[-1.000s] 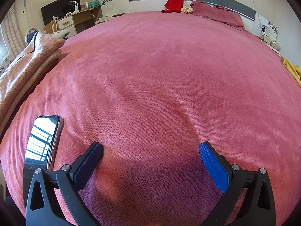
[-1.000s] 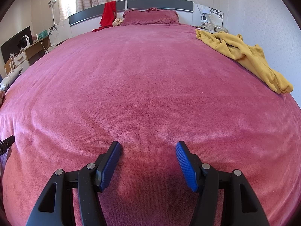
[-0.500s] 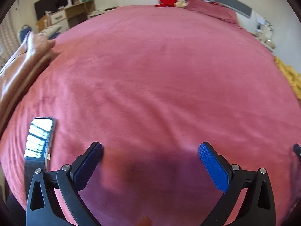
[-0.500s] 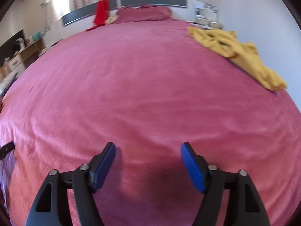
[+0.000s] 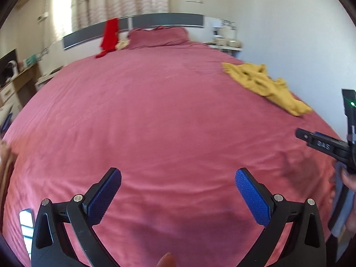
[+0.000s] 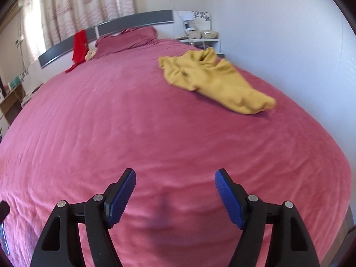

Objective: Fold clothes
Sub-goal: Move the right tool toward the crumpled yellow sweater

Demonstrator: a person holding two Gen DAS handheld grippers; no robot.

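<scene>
Nearest in both wrist views, the left gripper (image 5: 178, 197) and the right gripper (image 6: 174, 198) are held low over the foot edge of the bed (image 6: 111, 133); each is seen with its blue pads (image 5: 252, 200) spread wide and nothing between them, so both are released and empty. A phone (image 5: 26, 229) lies on the cover by the bed's near left corner, just beside the left gripper. A stretch of bare pink cover is seen between the grippers and the clothes.

Further on, towards the bed's right edge and past its middle, a yellow garment (image 6: 213, 82) lies crumpled in a loose heap, not folded. It is judged to be soft, light knit cloth: limp, likely to sag and stretch when lifted, not fragile, and likely to drag a little on the fleecy cover rather than slide. The narrow end nearest the foot (image 6: 255, 104), perhaps a sleeve or hem, is the easiest part to pinch; for spreading flat, two well-separated edge points, such as shoulders or hem corners, would be better taken, one per gripper. Which part is which cannot be told from the heap.

Farthest off, a red garment (image 6: 79, 49) hangs over the headboard, trailing onto the cover by the bed's far left corner
</scene>
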